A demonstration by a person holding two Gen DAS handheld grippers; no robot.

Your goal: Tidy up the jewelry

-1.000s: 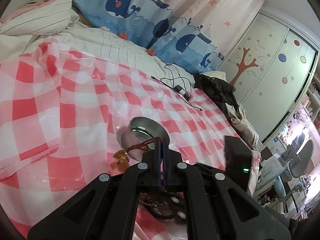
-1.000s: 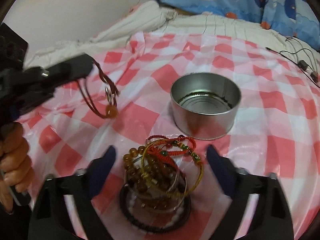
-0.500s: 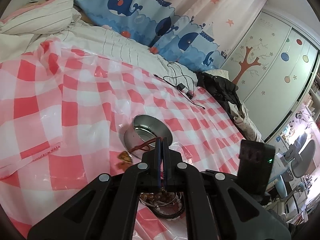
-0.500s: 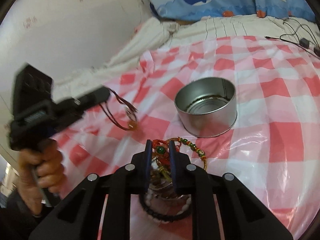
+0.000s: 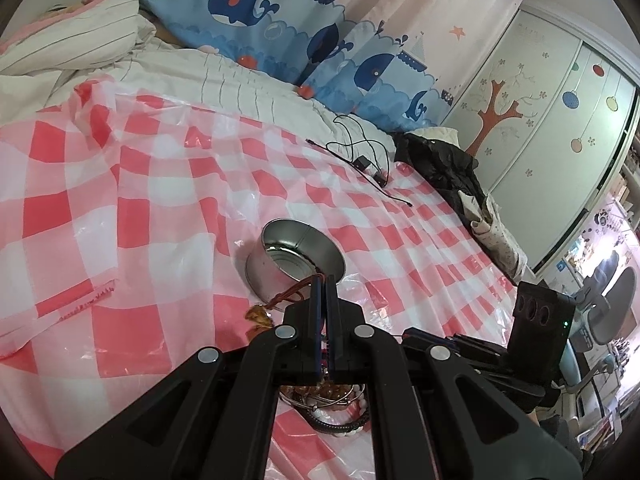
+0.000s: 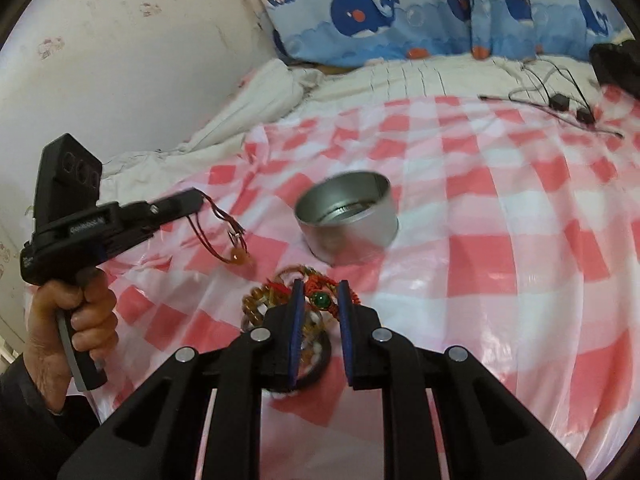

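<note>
My left gripper is shut on a thin red cord whose amber pendant dangles just above the checked cloth. In the right wrist view that left gripper hovers at the left, the cord and its amber bead hanging free. My right gripper is shut on a red braided bracelet with a green bead, above a heap of beaded bracelets. The heap shows under my left fingers. A round silver tin stands open behind it, also seen ahead of my left fingers.
A red-and-white checked plastic cloth covers the bed. Black cables lie at the far side near dark clothing. White bedding and a whale-print curtain lie beyond. A person's hand grips the left tool's handle.
My right gripper went from wide open around the heap to shut on the red bracelet, then drew back and rolled. The left gripper kept the cord and hardly moved.
</note>
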